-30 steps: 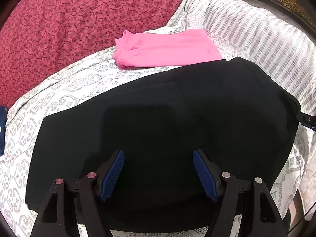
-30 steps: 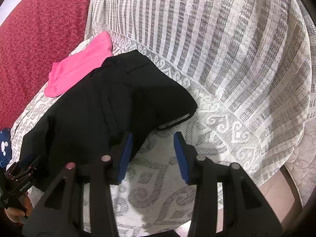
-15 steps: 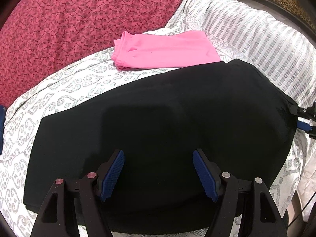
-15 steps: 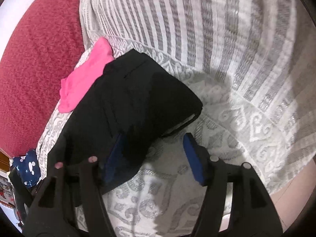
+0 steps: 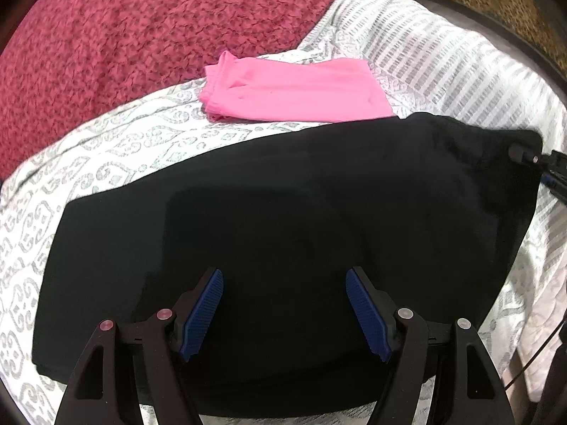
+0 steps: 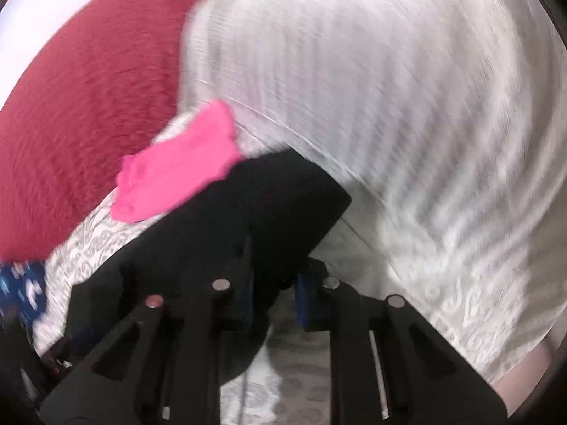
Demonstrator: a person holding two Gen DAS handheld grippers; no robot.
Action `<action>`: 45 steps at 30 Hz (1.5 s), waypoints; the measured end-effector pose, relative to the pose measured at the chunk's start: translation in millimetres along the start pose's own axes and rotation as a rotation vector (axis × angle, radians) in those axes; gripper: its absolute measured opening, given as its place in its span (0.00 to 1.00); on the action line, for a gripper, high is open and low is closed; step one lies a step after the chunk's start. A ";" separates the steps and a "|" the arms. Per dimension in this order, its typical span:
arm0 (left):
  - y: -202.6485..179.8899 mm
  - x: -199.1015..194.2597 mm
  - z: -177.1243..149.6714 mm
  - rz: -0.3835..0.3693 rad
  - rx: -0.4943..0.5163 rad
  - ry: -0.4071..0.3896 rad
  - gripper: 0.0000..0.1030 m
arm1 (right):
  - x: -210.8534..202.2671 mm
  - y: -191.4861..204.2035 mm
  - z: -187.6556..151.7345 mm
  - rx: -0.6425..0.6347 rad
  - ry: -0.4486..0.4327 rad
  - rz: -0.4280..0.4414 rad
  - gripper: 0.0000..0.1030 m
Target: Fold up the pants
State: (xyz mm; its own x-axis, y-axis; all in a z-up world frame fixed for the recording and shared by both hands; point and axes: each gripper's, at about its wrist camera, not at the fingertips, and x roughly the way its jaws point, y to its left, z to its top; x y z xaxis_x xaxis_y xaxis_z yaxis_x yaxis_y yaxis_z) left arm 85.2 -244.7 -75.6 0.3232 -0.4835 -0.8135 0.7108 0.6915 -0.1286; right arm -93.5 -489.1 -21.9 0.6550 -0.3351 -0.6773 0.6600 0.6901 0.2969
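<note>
mid-fold, judged from the layout: black pants [image 5: 283,212] already lying as a wide flat slab across the patterned white bedspread [image 5: 117,141], looks folded at least once lengthwise, at least one more fold still to do. right gripper [image 6: 274,301] clamped on the pants' corner at the 3 o'clock end of the slab, jaws just been closing with the black cloth between them, corner lifted a bit off the bedspread; in the left wrist view only a sliver of it visible at the 3 o'clock edge. left gripper [image 5: 284,313] jaws wide apart, hovering over the near edge of the pants at 6 o'clock, nothing pinched, contact with cloth not clear. pants plain black, matte, soft, mostly smooth, few wrinkles, far edge running 9 to 2 o'clock. folded pink garment [image 5: 294,92] at 12 o'clock, just touching the far edge of the pants. red textured blanket [image 5: 141,17] at 10 to 11 o'clock. right wrist view motion-blurred, small details unreadable.
</note>
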 end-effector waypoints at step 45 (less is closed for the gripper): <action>63.9 3.7 35.5 -0.401 -0.337 0.115 0.17 | -14.2 226.6 -158.1 -1.063 -0.024 0.161 0.29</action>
State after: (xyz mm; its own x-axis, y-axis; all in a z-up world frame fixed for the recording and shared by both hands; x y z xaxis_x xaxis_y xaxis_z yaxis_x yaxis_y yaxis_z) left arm 154.0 -221.3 -66.7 -0.0163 -0.6962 -0.7177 0.5185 0.6078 -0.6014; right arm -11.4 -226.5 -51.4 0.7205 -0.1953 -0.6654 -0.0849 0.9275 -0.3641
